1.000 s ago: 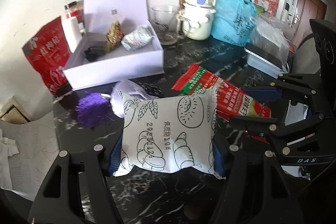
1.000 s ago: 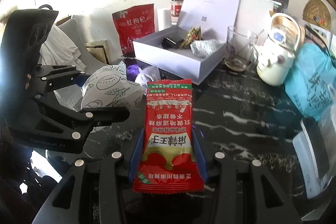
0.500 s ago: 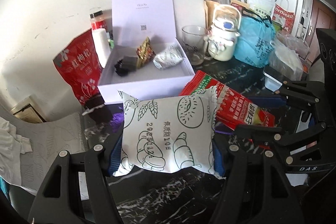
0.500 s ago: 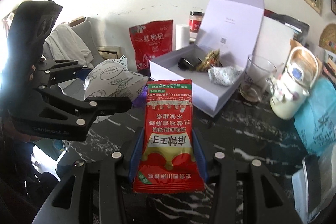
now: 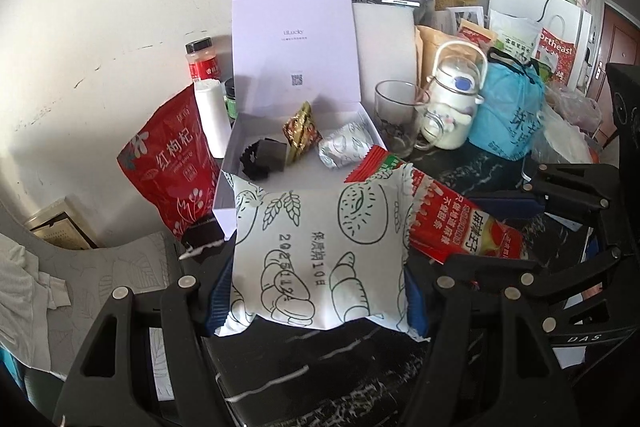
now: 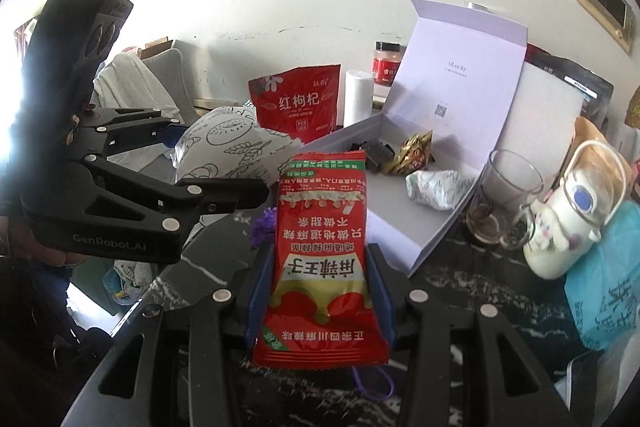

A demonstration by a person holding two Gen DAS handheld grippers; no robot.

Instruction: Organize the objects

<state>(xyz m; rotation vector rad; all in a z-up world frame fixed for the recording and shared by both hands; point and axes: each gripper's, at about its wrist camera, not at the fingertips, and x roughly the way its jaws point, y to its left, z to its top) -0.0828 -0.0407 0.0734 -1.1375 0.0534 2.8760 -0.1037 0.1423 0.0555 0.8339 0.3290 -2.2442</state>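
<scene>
My left gripper (image 5: 316, 291) is shut on a white bread packet (image 5: 320, 251) printed with pastry drawings, held above the black marble table just in front of the open lavender box (image 5: 304, 131). My right gripper (image 6: 320, 291) is shut on a red snack packet (image 6: 322, 251), also raised, to the right of the left one. The box (image 6: 440, 203) holds a gold wrapped sweet (image 5: 300, 131), a black item (image 5: 264, 157) and a silver-white packet (image 5: 346, 147). The bread packet (image 6: 236, 147) and the left gripper (image 6: 192, 167) show in the right wrist view; the red packet (image 5: 452, 223) shows in the left.
A red goji bag (image 5: 172, 167), white bottle (image 5: 212, 119) and red-capped jar (image 5: 202, 61) stand left of the box. A glass mug (image 5: 394, 115), white kettle (image 5: 452, 107) and blue bag (image 5: 508, 115) stand right. A purple tassel (image 6: 264, 227) lies on the table.
Both grippers have risen and moved toward the box with their packets still held. The box now sits closer and more centred ahead; the purple tassel has dropped out of the left view.
</scene>
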